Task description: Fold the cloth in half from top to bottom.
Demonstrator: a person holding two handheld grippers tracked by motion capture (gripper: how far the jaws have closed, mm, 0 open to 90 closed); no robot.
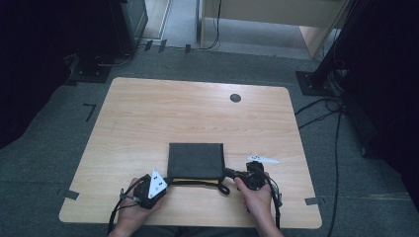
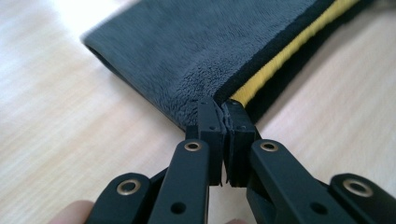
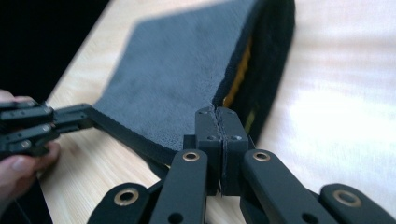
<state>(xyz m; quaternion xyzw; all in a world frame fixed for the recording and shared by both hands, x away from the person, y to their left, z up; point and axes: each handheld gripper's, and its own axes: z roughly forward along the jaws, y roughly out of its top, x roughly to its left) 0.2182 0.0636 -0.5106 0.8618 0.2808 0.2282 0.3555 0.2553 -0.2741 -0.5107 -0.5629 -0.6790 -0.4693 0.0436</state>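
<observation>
1. A folded dark grey cloth lies flat on the desk, near the middle of the near edge.
2. The left gripper is at the cloth's near left corner, held in the person's left hand.
3. In the left gripper view its jaws are clenched on the cloth's black-trimmed corner, with a yellow layer showing under the grey top layer.
4. The right gripper is at the cloth's near right corner, held in the right hand.
5. In the right gripper view its jaws are pressed together on the cloth's edge, and the top layer is raised a little off the layers beneath.
6. That view also shows the left gripper gripping the other near corner.
7. A small dark round disc sits near the desk's far edge, well apart from the cloth.
</observation>
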